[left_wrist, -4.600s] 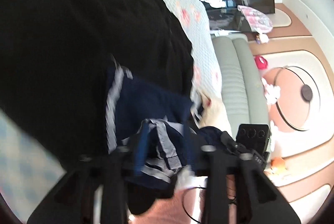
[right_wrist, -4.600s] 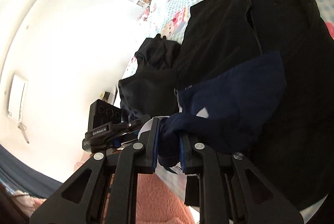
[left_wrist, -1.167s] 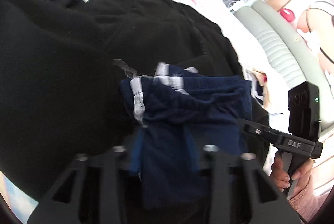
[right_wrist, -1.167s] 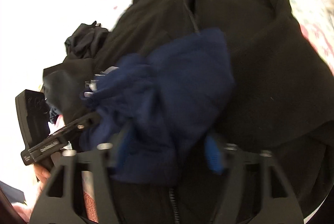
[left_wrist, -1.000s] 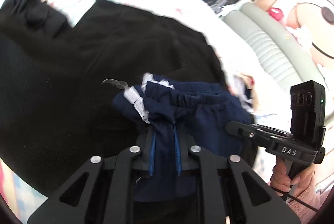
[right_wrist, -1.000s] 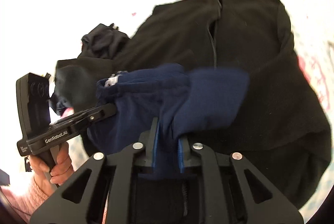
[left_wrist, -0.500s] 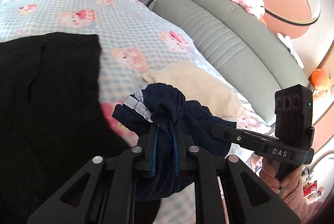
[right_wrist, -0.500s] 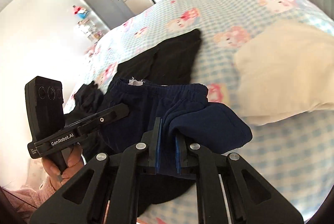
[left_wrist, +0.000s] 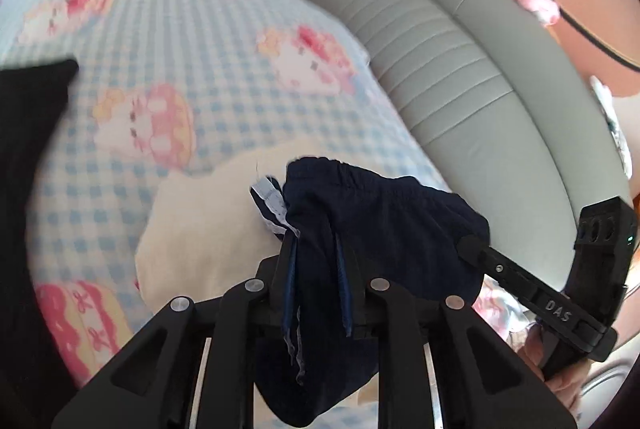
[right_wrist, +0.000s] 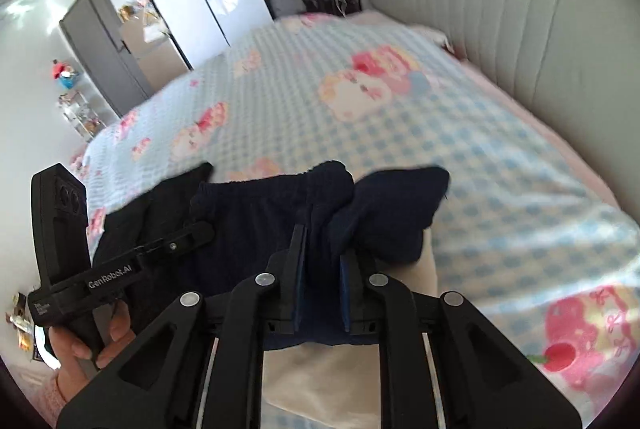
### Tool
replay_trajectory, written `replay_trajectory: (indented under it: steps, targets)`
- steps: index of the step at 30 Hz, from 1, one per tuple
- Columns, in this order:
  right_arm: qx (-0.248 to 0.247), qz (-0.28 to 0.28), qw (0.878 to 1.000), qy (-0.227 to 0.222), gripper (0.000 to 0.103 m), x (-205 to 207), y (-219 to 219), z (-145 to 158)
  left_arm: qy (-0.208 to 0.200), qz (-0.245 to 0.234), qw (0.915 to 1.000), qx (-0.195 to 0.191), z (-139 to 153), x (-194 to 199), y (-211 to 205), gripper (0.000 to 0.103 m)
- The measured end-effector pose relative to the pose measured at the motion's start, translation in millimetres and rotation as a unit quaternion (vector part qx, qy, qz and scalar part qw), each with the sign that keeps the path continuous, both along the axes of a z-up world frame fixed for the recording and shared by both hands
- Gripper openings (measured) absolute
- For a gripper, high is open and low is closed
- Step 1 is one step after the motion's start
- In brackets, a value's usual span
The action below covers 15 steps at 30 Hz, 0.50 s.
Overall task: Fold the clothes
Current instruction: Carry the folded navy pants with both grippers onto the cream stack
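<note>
Both grippers have the navy shorts [left_wrist: 384, 225] bunched between them, carried above the bed. The left gripper [left_wrist: 316, 269] has its fingers a little apart, and they have just been easing open; a twisted rope of dark fabric runs straight down between the blue pads [left_wrist: 289, 293], filling the gap, so the cloth looks pinched there, with a frayed pale edge trailing below. Beside it the gathered elastic waistband puckers up, and a grey-white striped trim [left_wrist: 269, 203] pokes out to the left.

The right gripper [right_wrist: 322, 261] has the same story: narrow gap, jaws just been parting slightly, thick navy knit stuffed between its blue-lined fingers [right_wrist: 345, 299]. Whether those pads press firmly I cannot tell for sure, but the cloth hangs from them. A soft rounded lobe of the shorts flops out to the right.

Below the bundle lies a cream folded garment [left_wrist: 200, 241], smooth and pillowy, on the blue-and-white checked bedsheet [right_wrist: 500, 189] with pink cartoon prints. A black garment [left_wrist: 24, 133] covers the sheet at the left edge. Behind runs a padded grey-green headboard [left_wrist: 472, 81] with stitched ribs. A hand [right_wrist: 84, 353] grips the left gripper's handle, a fuzzy pink sleeve [right_wrist: 48, 403] at the wrist.
</note>
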State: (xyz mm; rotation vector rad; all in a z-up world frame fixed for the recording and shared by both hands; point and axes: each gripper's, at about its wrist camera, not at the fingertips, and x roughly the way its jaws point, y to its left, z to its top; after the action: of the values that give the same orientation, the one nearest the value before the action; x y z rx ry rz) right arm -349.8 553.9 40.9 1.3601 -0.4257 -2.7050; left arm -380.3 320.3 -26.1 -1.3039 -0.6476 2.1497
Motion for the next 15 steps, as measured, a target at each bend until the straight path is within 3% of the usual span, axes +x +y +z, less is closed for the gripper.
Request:
replay_trajectory:
  steps: [1,3,4,7,9,12,15]
  targets:
    - [-0.002,-0.001,1.000,-0.021,0.016,0.7,3.5,-14.6,-0.009,-0.008,0.9999,0.005,-5.8,2.7,-0.8,0.026]
    - [0.000,0.010,1.000,-0.020,0.016,13.2,0.0,-26.1,0.004,-0.017,0.9998,-0.003,-4.0,14.8,-5.1,0.045]
    - [0.001,0.014,1.000,-0.016,0.020,20.3,1.2,-24.5,0.008,-0.015,0.9998,-0.014,-2.0,20.3,-8.8,0.050]
    - [0.002,0.016,1.000,-0.011,0.033,34.1,5.2,-13.2,-0.008,0.019,0.9998,-0.003,-1.6,31.9,-30.0,0.056]
    - [0.001,0.021,1.000,-0.005,0.037,36.7,5.6,-7.2,-0.042,0.034,0.9983,0.018,-9.1,33.5,-41.1,0.064]
    - [-0.002,0.020,1.000,-0.010,0.042,29.9,4.3,-7.7,-0.089,0.049,0.9932,0.056,-21.8,31.0,-51.3,0.066]
    - [0.006,0.017,1.000,-0.021,0.044,22.3,0.6,-18.0,-0.117,0.013,0.9814,0.152,-30.6,19.3,-45.8,0.066]
